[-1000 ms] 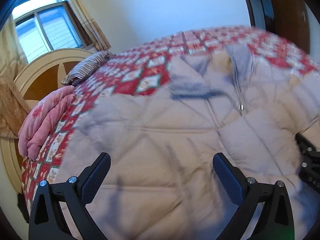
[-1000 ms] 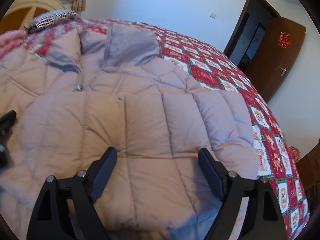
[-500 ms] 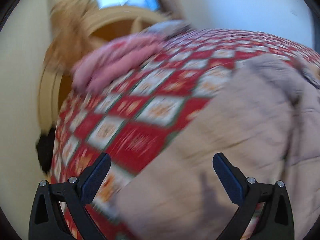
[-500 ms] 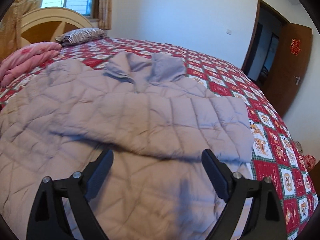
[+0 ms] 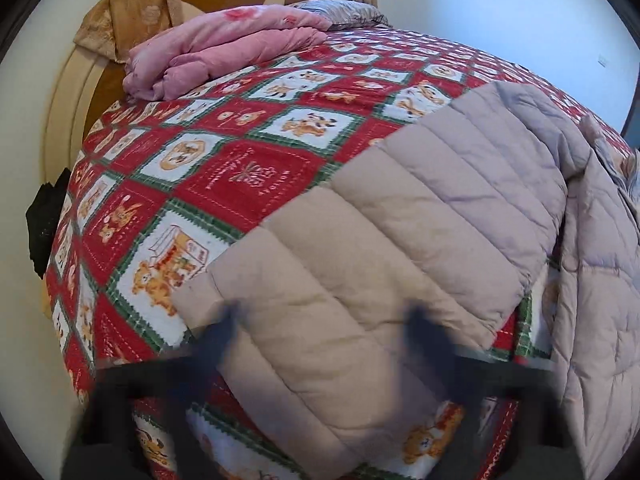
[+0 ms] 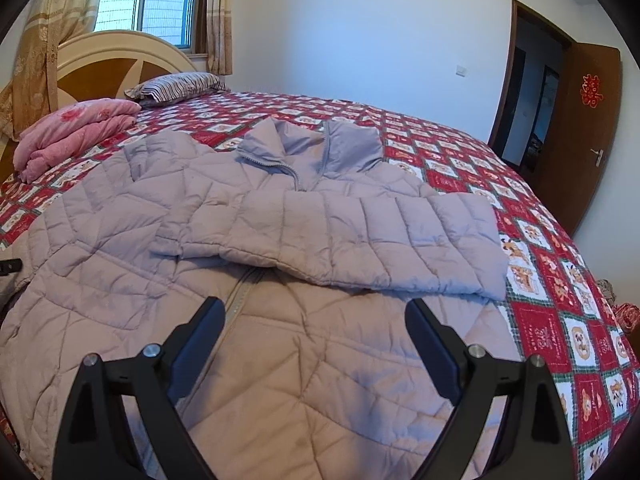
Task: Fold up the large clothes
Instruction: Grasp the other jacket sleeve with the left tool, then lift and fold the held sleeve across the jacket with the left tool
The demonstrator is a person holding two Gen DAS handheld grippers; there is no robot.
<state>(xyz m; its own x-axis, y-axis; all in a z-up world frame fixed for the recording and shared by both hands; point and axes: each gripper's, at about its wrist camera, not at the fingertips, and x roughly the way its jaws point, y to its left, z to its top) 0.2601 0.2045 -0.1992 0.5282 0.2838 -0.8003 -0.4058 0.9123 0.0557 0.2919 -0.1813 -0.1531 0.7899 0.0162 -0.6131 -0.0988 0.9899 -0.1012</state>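
Bed cover (image 5: 248, 184): red, white and green patchwork print, spread over the whole bed.
Pink quilt (image 5: 224, 48): folded, at the head of the bed on the left, next to the headboard (image 6: 120, 60).
Striped pillow (image 6: 180, 85): right of the pink quilt, below the window.
Left gripper (image 5: 320, 332): blurred, its 2 fingers straddling the cuff end of the left sleeve (image 5: 400, 224); the jaws have just been closing with the sleeve between them, and whether the pads already press the fabric cannot be told.
Left sleeve: stretched out flat on the bed cover, away from the jacket body.
Jacket (image 6: 256, 288): pale quilted puffer, lying front up in the middle of the bed, collar toward the pillow, zip closed.
Right sleeve (image 6: 360, 240): folded across the chest, cuff near the zip.
Right gripper (image 6: 316, 344): jaws spread wide over the lower front of the jacket, holding nothing.
Door (image 6: 576, 128): brown, open, far right.
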